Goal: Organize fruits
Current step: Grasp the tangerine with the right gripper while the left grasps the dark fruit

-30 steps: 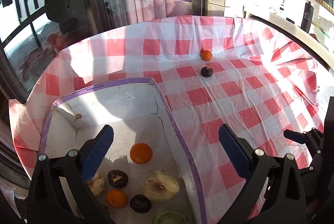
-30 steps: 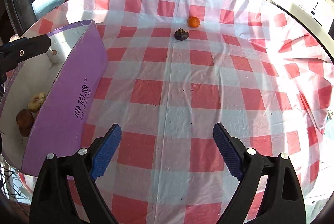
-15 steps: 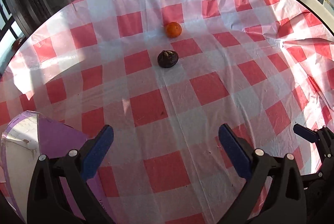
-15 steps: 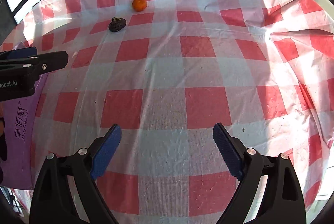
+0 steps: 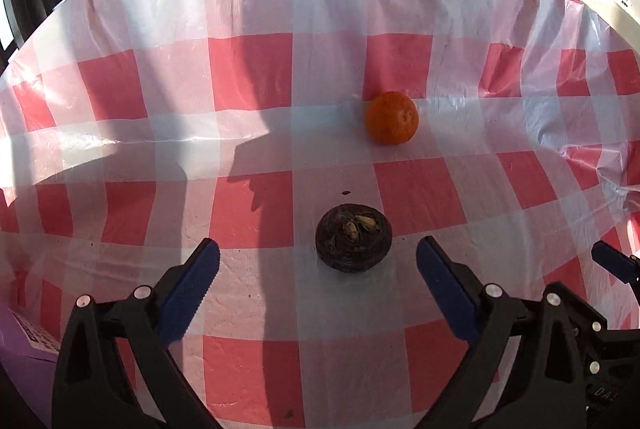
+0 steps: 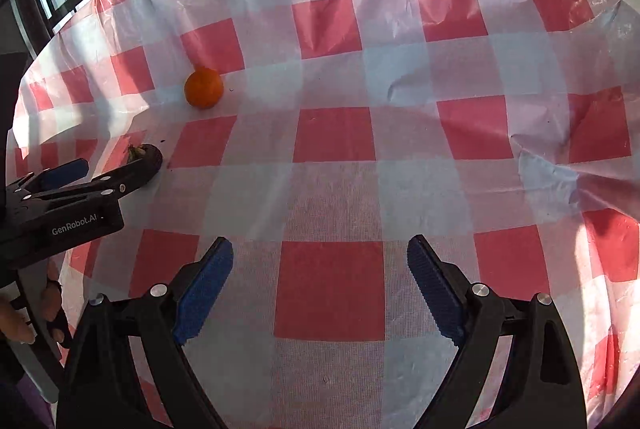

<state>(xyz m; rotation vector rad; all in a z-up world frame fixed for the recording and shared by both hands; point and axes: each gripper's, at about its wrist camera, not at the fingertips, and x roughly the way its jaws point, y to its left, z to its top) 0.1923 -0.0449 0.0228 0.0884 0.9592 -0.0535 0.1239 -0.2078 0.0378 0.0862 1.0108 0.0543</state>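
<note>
Checked tablecloth (image 5: 248, 77), dark fruit (image 5: 353, 238) just ahead btwn jaws of left hand-held gripper (image 5: 318, 261), spread wide, nothing held, orange (image 5: 392, 117) beyond

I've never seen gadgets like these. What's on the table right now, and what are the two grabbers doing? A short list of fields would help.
surface: red-and-white checked tablecloth
fruit nearest: dark round fruit, dried stem facing up
fruit farther: orange, apart from the dark fruit
left gripper: open, empty, dark fruit just ahead between its blue pads, not touching
right gripper: open, empty, over bare cloth
likely next move: left gripper closes on the dark fruit
</note>
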